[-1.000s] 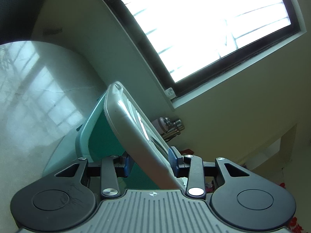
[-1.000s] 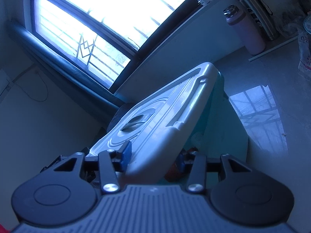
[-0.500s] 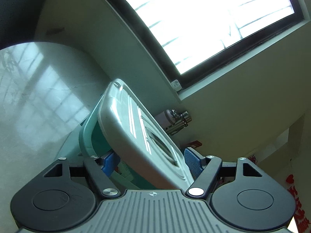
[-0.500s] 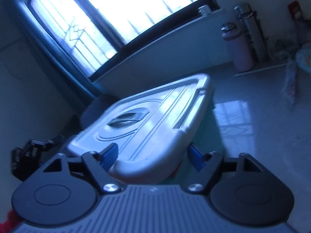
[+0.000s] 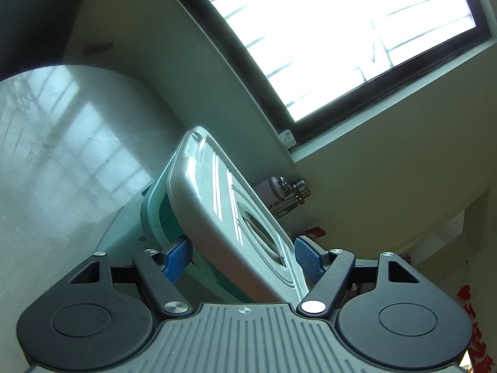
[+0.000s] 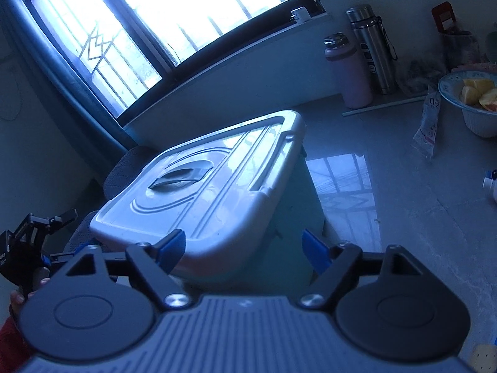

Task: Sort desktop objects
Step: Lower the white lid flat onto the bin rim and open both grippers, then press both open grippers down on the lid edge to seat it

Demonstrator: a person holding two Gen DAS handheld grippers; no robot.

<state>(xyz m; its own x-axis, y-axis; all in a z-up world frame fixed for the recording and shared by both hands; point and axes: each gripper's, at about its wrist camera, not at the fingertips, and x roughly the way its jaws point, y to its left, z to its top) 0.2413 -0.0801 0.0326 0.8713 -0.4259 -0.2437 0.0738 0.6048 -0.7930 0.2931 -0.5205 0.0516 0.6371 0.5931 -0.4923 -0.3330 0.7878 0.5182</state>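
The grey lid (image 6: 202, 183) is seated on the teal storage box (image 6: 279, 233) (apparently closed), straddled ungripped by the spread left gripper (image 5: 242, 256) and right gripper (image 6: 242, 248), presumably for release

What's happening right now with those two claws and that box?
Left gripper open, astride lid edge. Right gripper open at lid's other end. Lid sits on teal box. Nothing in the way.

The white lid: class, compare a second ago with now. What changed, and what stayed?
Both tongs, left and right, were shut on the white lid and have opened, letting it go. The lid stays on the teal box, and the bottles stay by the window.
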